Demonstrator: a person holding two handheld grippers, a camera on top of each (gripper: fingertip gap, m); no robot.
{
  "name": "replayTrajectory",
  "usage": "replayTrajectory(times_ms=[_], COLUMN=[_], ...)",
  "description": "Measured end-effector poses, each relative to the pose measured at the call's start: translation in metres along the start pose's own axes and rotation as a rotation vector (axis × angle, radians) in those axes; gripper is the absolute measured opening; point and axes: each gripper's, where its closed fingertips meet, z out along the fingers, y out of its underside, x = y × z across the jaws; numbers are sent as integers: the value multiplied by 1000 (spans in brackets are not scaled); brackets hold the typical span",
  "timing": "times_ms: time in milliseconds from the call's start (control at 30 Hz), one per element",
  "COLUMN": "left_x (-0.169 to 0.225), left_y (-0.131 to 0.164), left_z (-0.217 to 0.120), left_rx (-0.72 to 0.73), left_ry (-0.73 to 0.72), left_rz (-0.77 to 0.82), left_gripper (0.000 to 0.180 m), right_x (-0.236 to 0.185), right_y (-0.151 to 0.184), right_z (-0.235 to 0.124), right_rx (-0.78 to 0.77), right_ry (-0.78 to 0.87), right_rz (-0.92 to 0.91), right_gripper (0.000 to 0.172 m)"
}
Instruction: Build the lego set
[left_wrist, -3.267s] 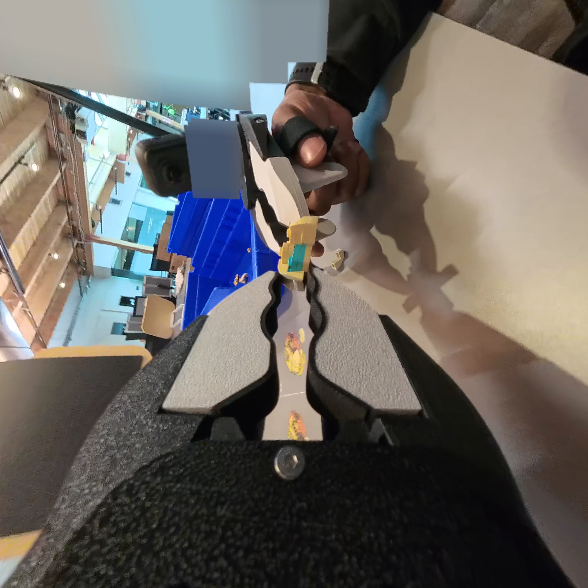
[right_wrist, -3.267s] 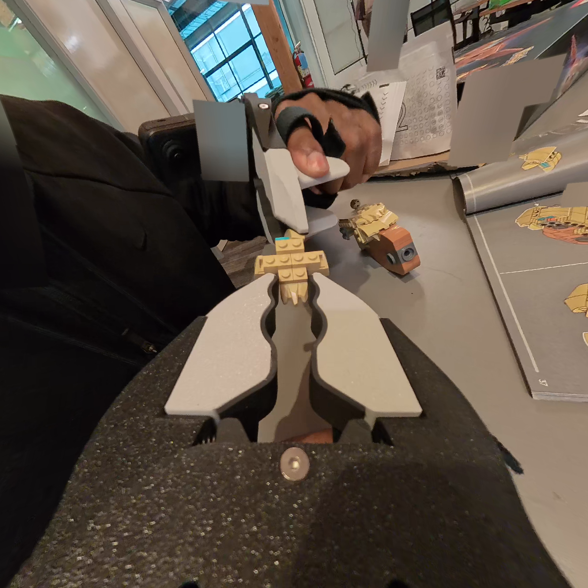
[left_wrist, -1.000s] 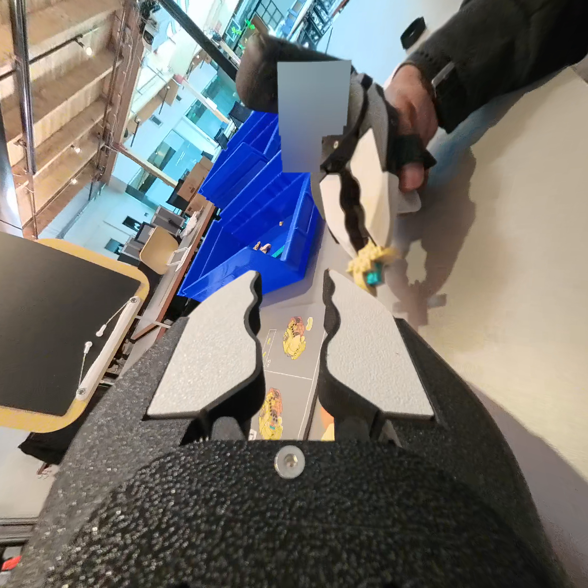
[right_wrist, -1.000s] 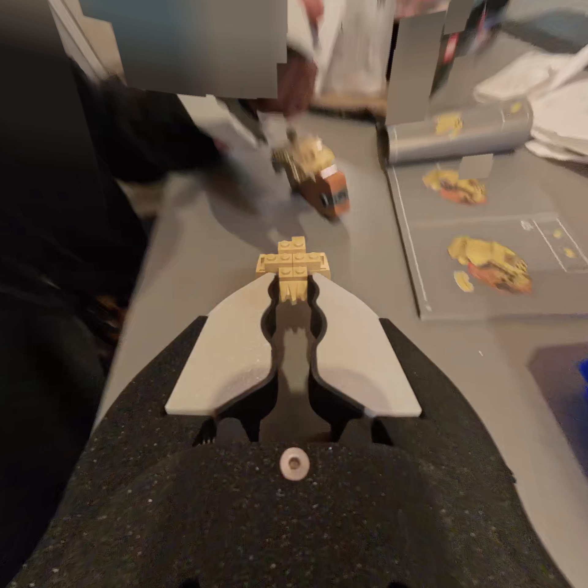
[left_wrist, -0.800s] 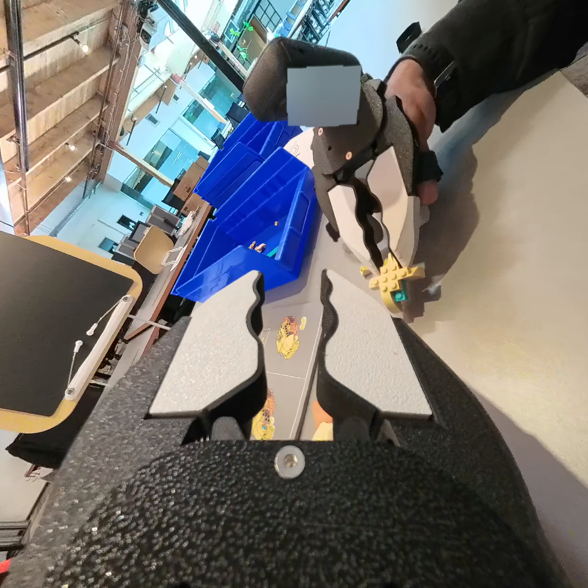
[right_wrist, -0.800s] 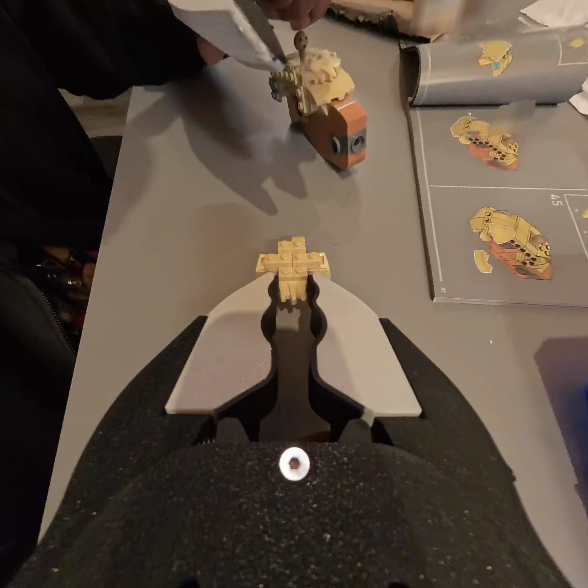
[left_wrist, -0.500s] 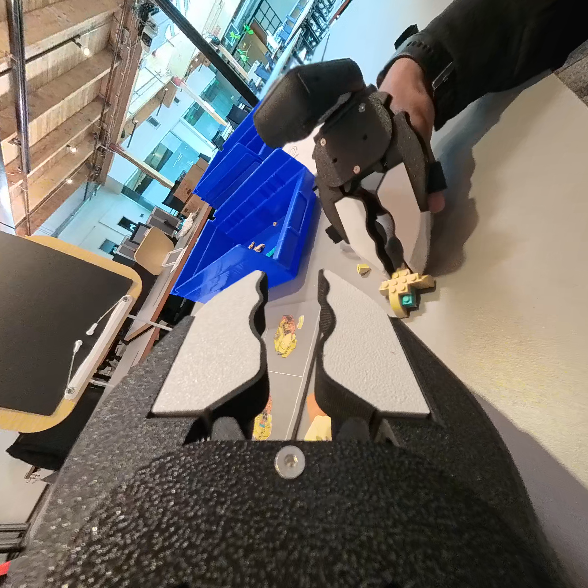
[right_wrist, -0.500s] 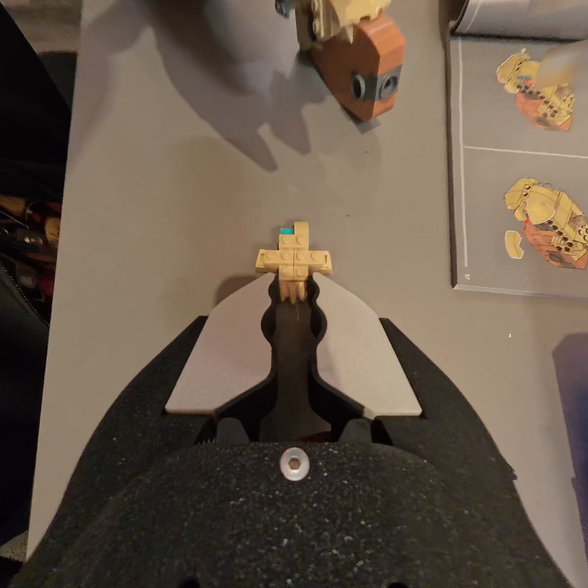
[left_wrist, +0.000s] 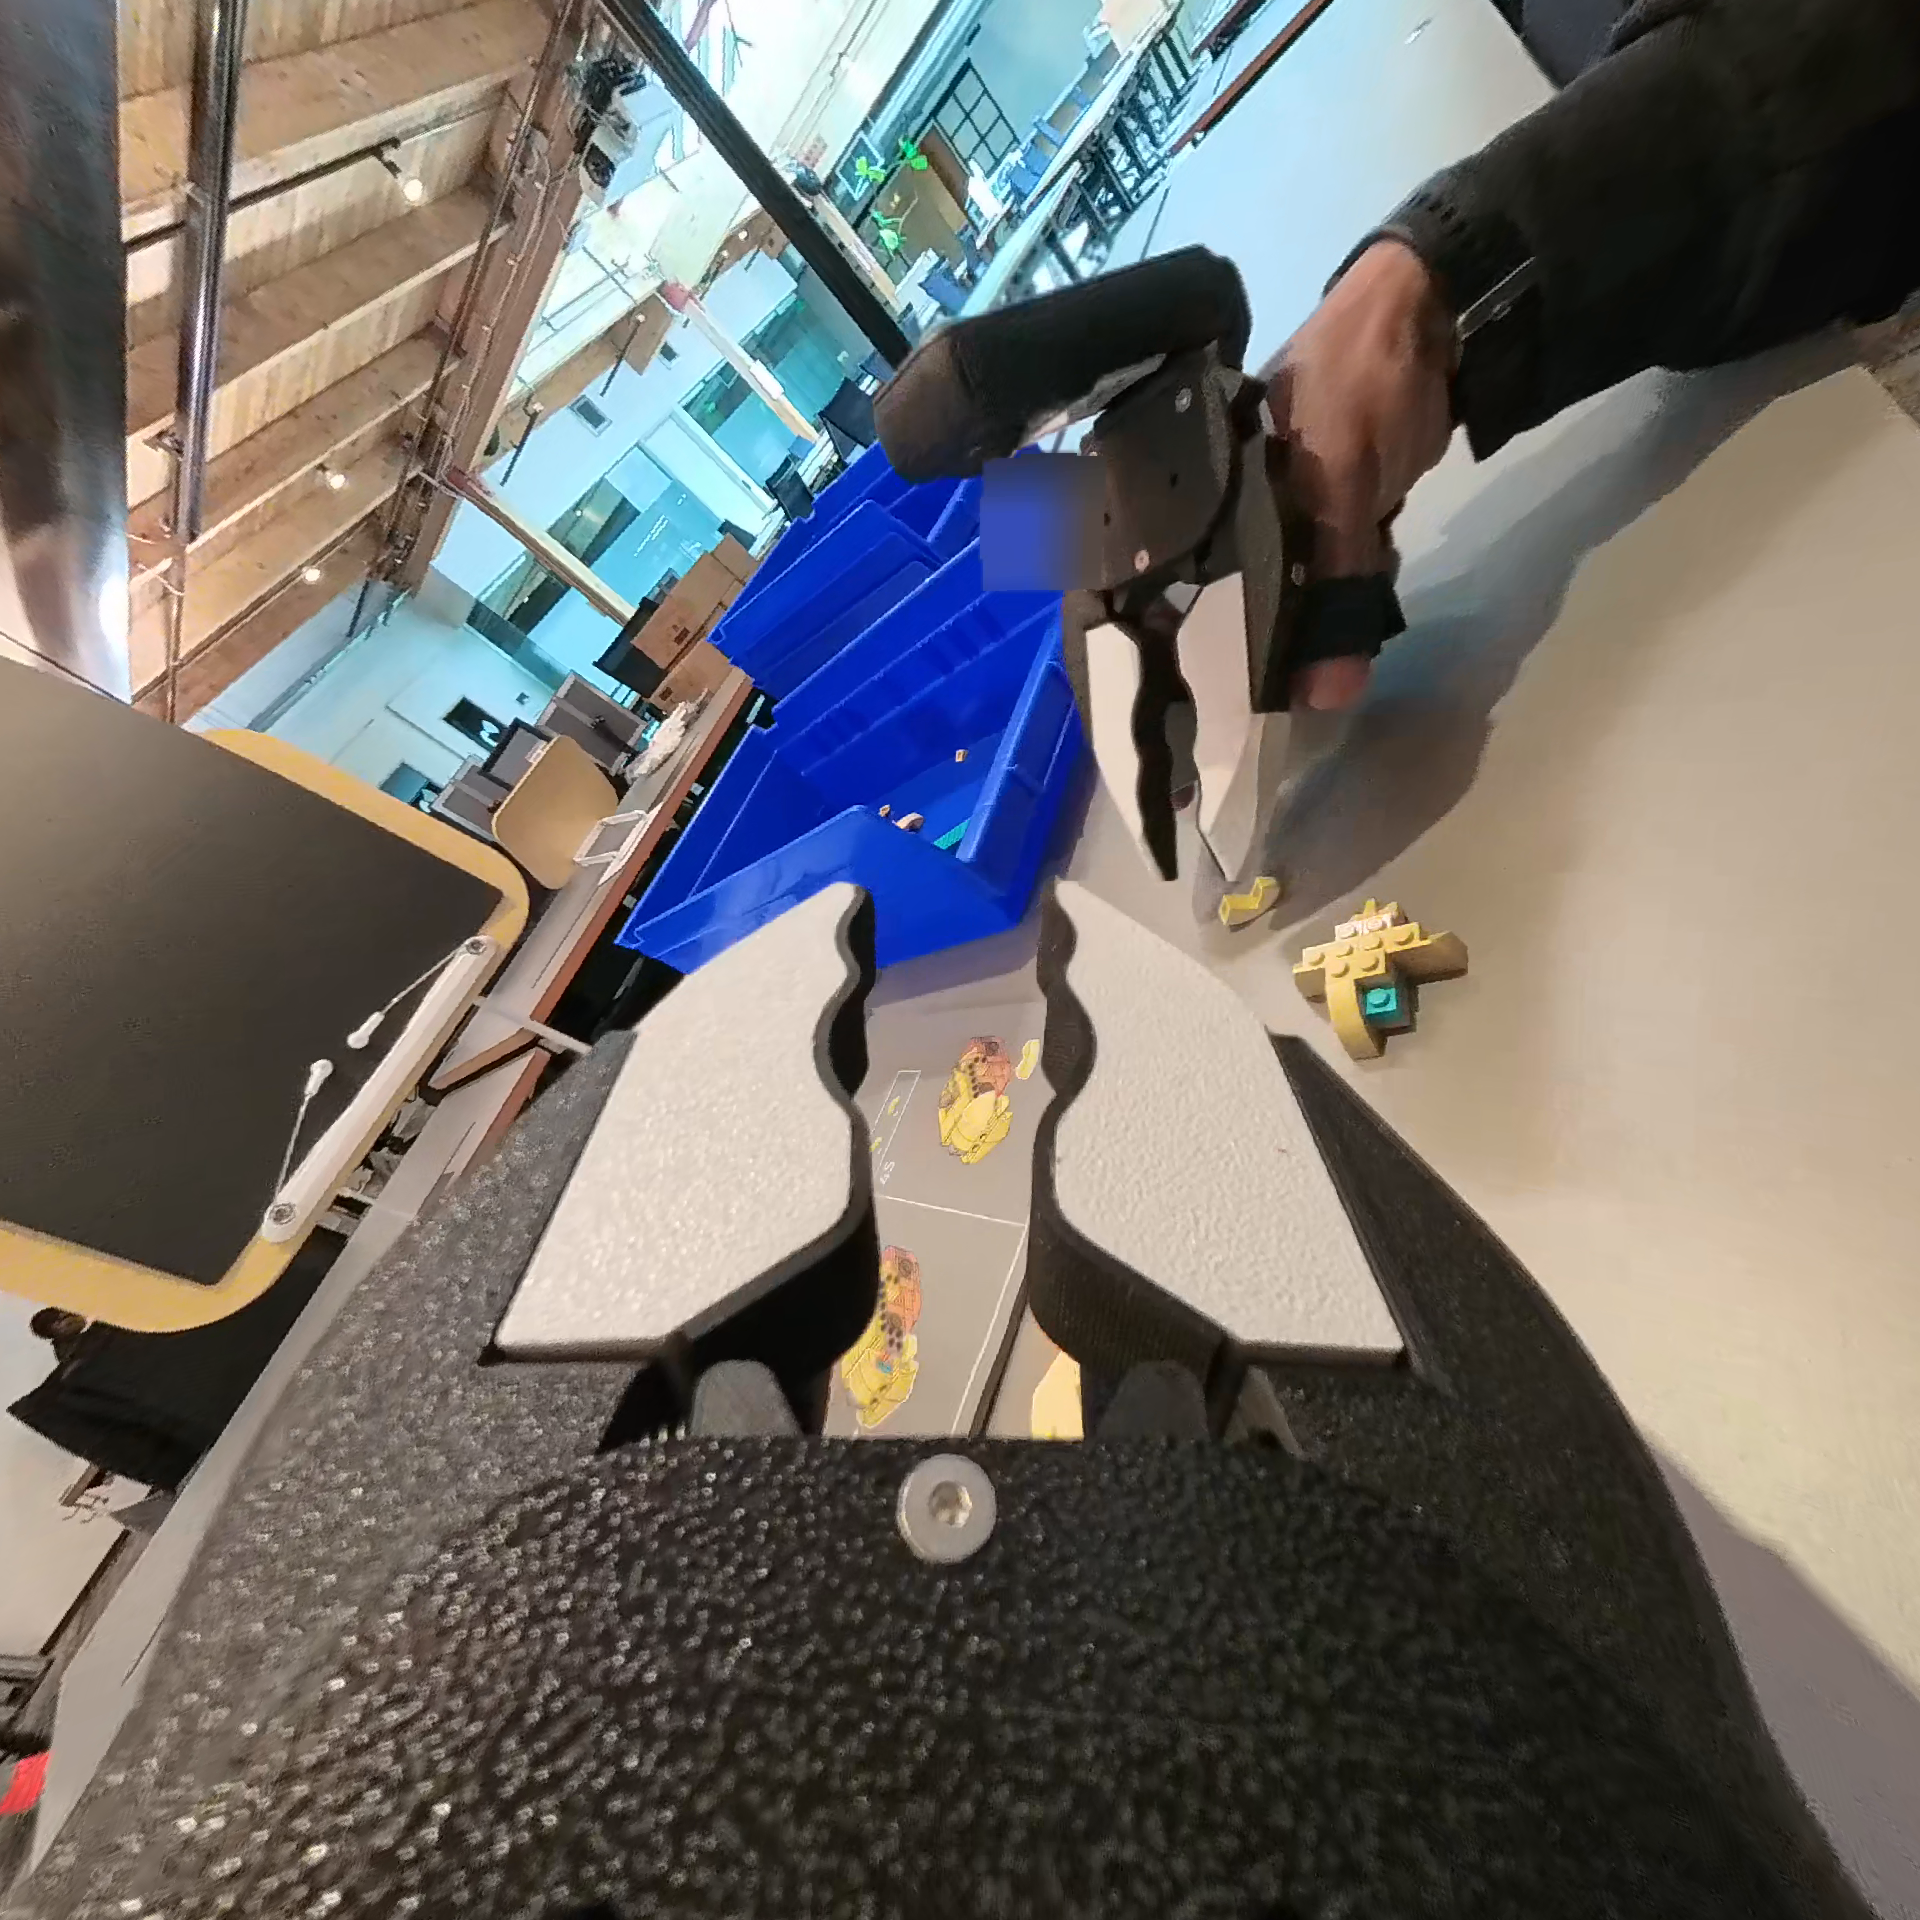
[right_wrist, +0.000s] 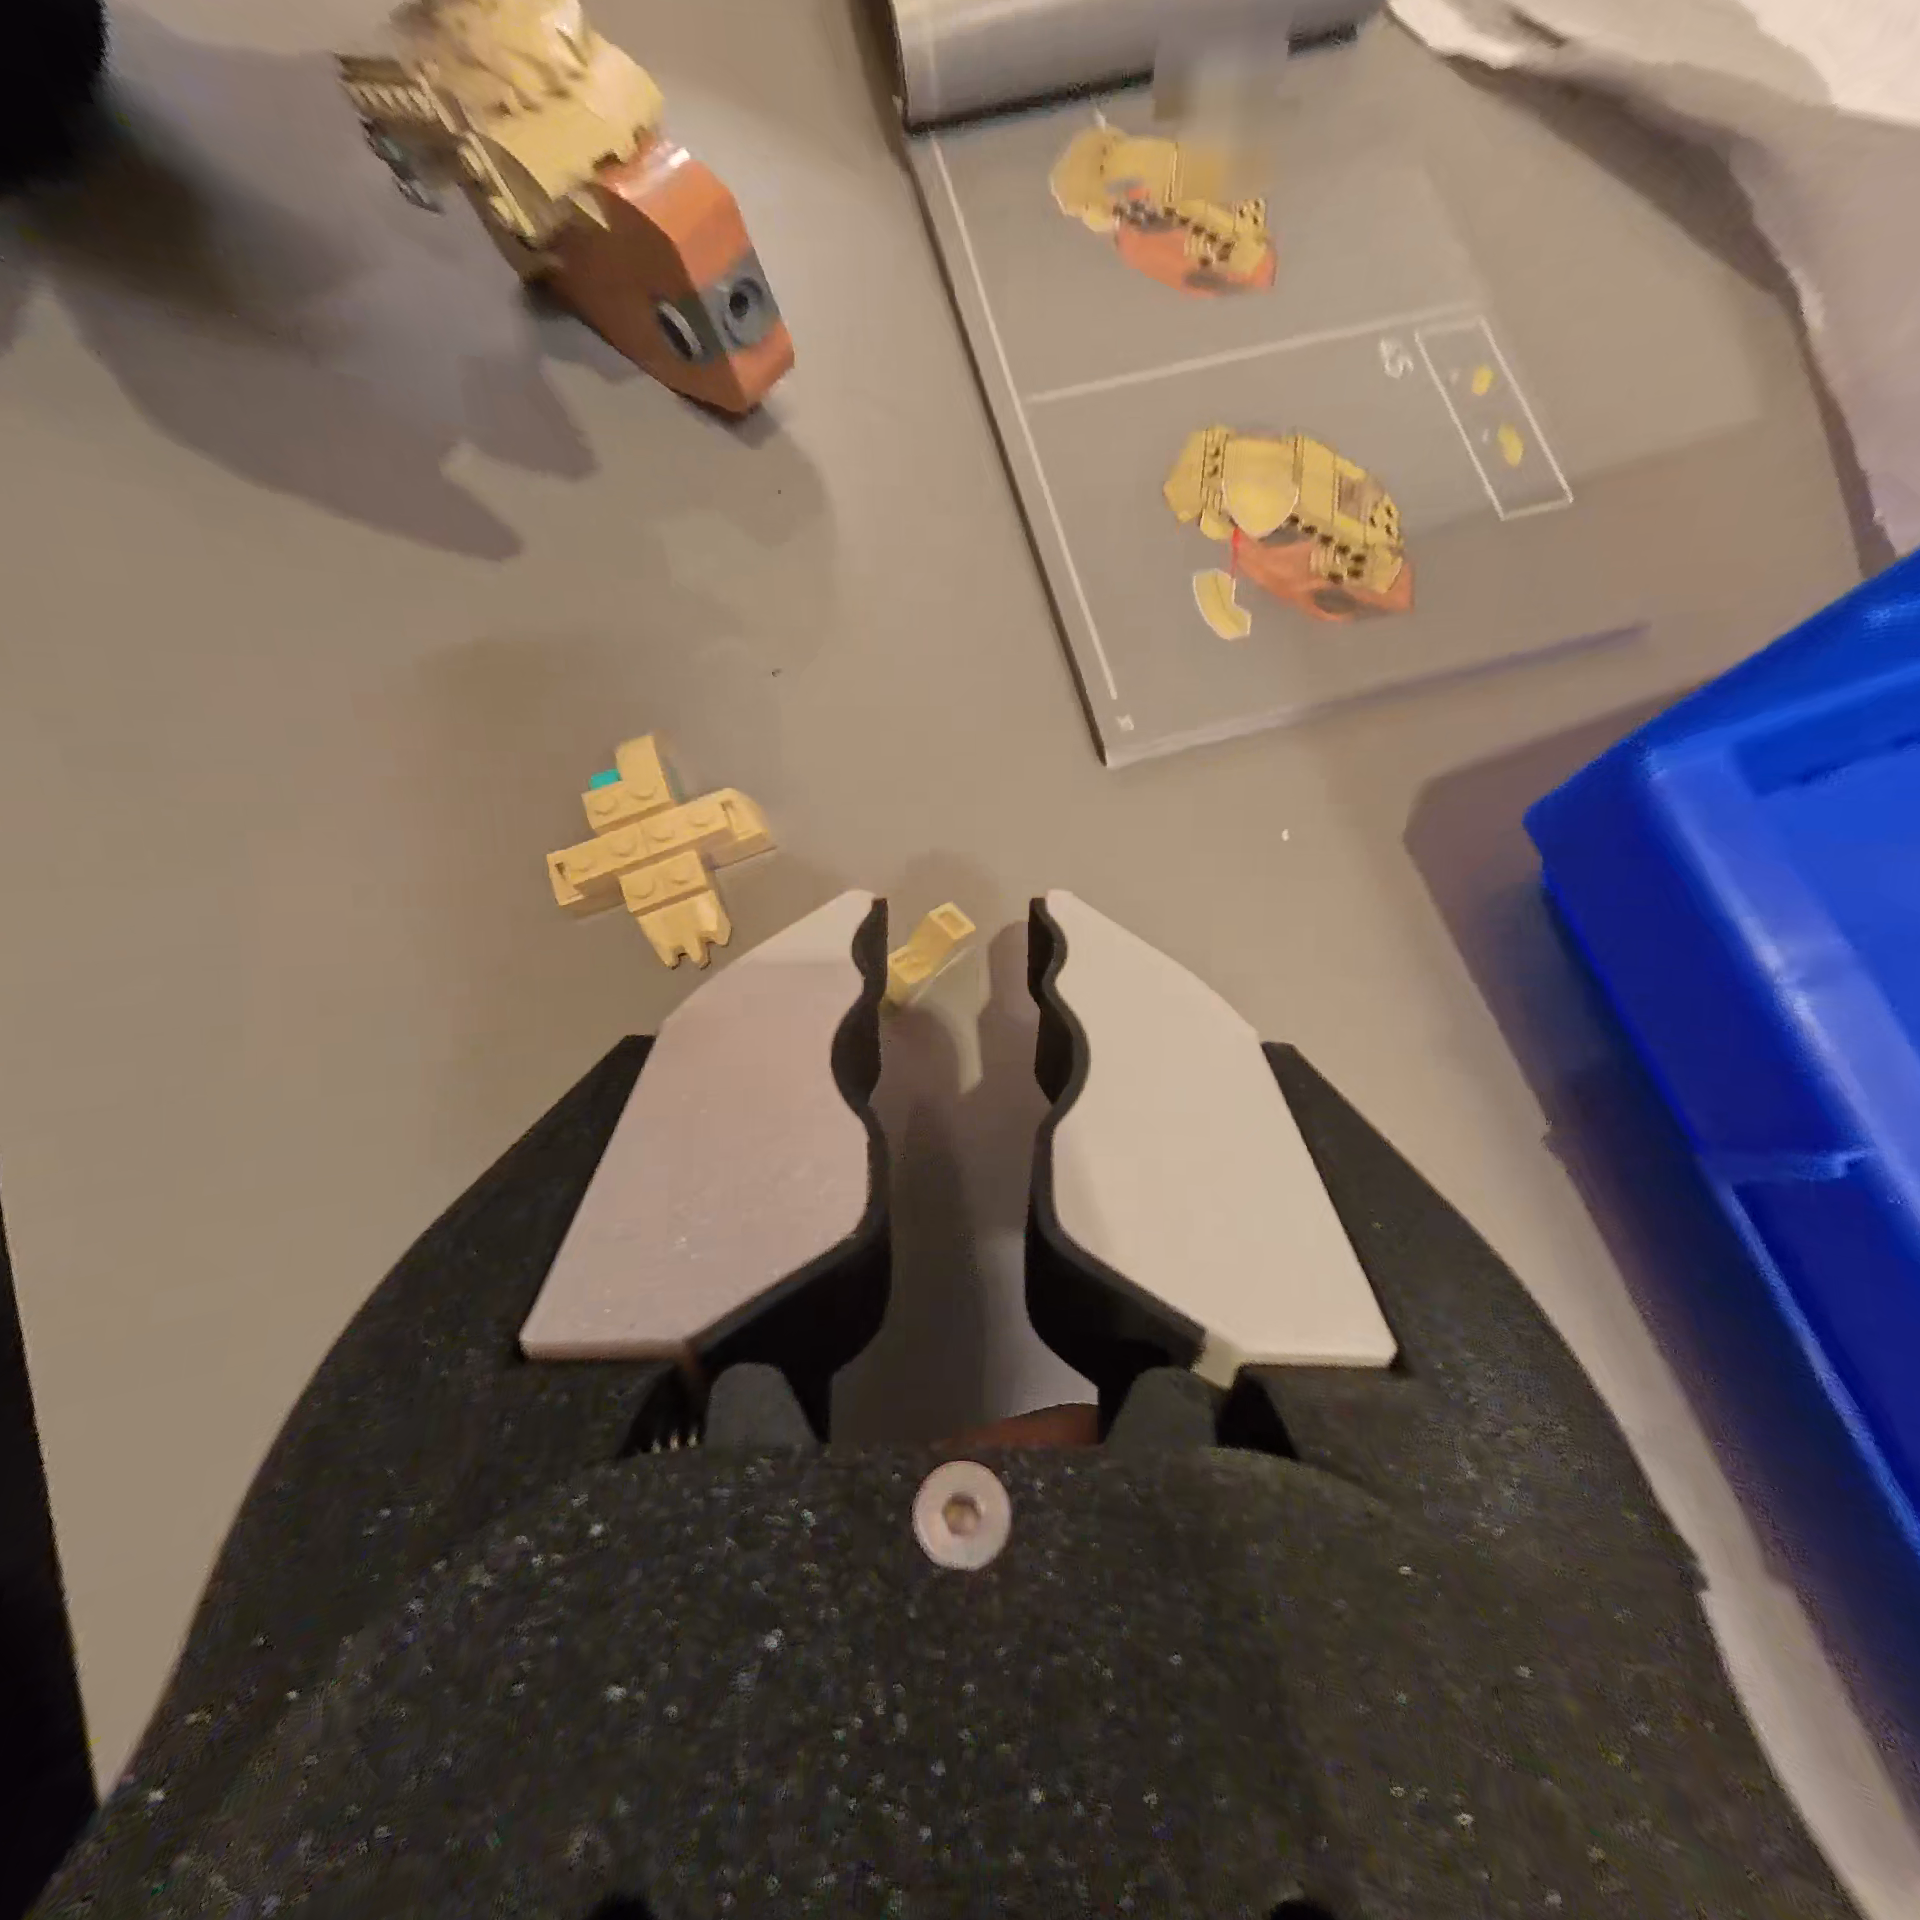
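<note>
My right gripper (right_wrist: 958, 914) is open and low over the grey table (right_wrist: 312, 675). A small tan brick piece (right_wrist: 925, 961) lies on the table between its fingers, close to the left pad, and is not clamped. A cross-shaped tan brick assembly (right_wrist: 660, 862) with a teal stud lies free on the table just to its left. In the left wrist view my left gripper (left_wrist: 956, 914) is open and empty. It is tilted above the table, with the right gripper (left_wrist: 1195, 831), the small piece (left_wrist: 1247, 902) and the cross assembly (left_wrist: 1377, 977) ahead to its right.
A brown and tan brick model (right_wrist: 623, 229) lies at the far left of the table. An open instruction booklet (right_wrist: 1299, 312) lies ahead to the right. A blue bin (right_wrist: 1766, 935) stands at the right, with more blue bins (left_wrist: 883, 727) stacked behind. A person's hand (left_wrist: 1351, 416) holds the right gripper. My right fingertips sit around 15 cm from my left ones.
My right gripper carried the cross assembly down to the table, let it go and opened. It then shifted right over the small tan piece. My left gripper's fingers came slightly closer together.
</note>
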Motion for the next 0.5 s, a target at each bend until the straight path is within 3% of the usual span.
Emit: replayTrajectory(times_ms=[300,400,500], left_x=[3,5,11], left_y=[4,2,1], left_z=[-16,-24,-31], left_rx=[-54,-60,-70], left_ry=[-91,-137,-174], left_rz=[-62,-82,-105], left_gripper=[29,29,29], right_x=[-6,-10,-10], right_y=[18,16,10], right_z=[10,13,13], right_rx=[-139,-137,-100], right_ry=[149,133,119], right_rz=[66,47,36], right_gripper=[24,8,8])
